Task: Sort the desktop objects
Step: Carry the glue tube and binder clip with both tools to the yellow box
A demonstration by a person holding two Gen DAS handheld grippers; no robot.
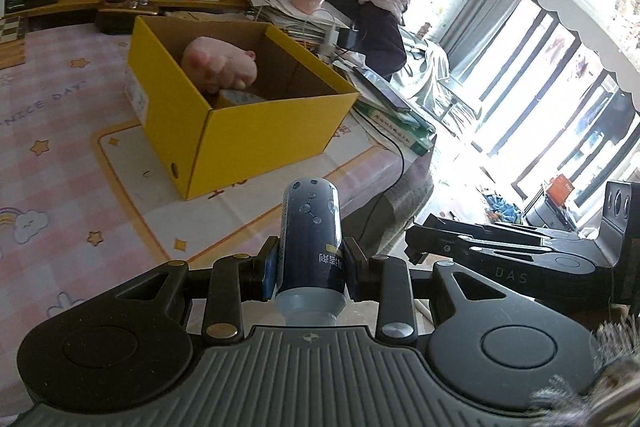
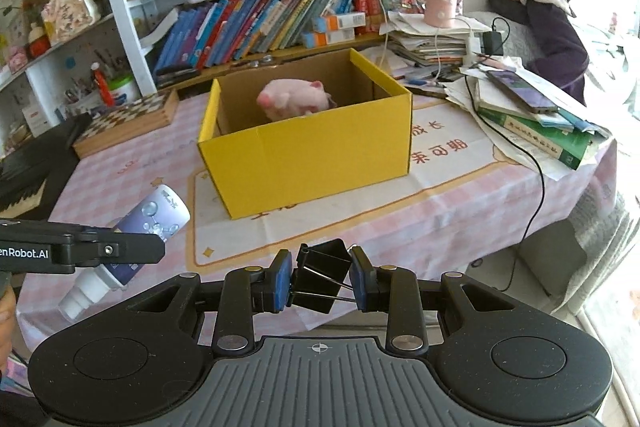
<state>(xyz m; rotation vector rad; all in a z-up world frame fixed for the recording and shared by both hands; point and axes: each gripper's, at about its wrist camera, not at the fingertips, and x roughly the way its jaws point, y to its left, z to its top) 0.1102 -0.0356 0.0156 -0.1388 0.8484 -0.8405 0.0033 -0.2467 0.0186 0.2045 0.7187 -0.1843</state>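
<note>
Both grippers pinch: left gripper [image 1: 309, 267] a dark-blue bottle [image 1: 312, 239], right gripper [image 2: 320, 281] seemingly a black binder clip [image 2: 320, 277].

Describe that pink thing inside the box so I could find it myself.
Find the open yellow cardboard box on the pink checked tablecloth. Inside it lies a soft pink pig toy, rounded and pale, the only pink thing in the box.

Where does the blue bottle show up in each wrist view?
Left wrist: blue bottle at bottom centre, clamped in the left gripper.
Right wrist: same bottle at lower left, tilted, held over the tablecloth.
Shared landmark: yellow box beyond it in both.
</note>
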